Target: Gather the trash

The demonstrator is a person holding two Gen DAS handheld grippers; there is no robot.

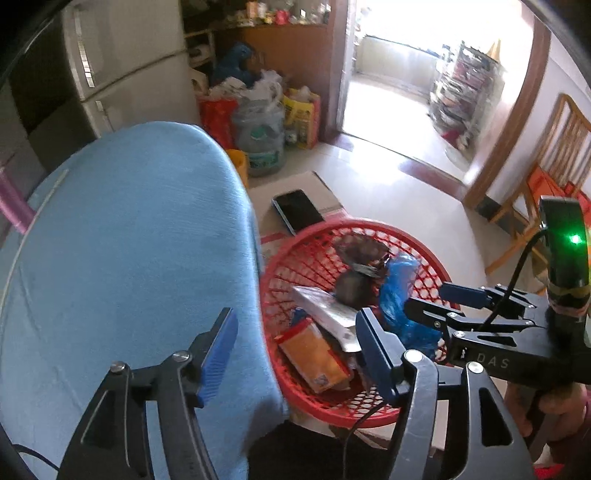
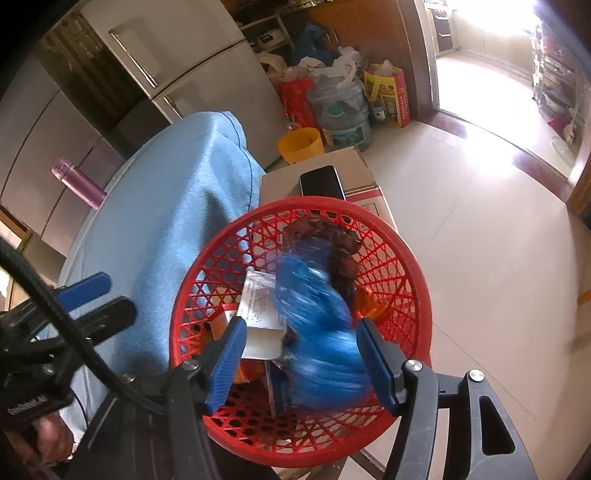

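A blue plastic bag (image 2: 317, 328), smeared by motion blur in the right wrist view, sits between the pads of the right tool (image 2: 301, 360); whether they touch it cannot be told. The bag covers much of the dark wrapper (image 2: 332, 236) and the white packet (image 2: 260, 314) in the red basket (image 2: 413, 295). The basket's near rim is hidden behind the tool's frame. A blue cloth (image 1: 129, 258) conceals the table beneath it, and the basket's far rim overlaps the phone (image 1: 297, 210). Glare washes out the doorway (image 1: 424, 33) at far right. Shelf items (image 1: 266, 9) beyond are too small to identify.
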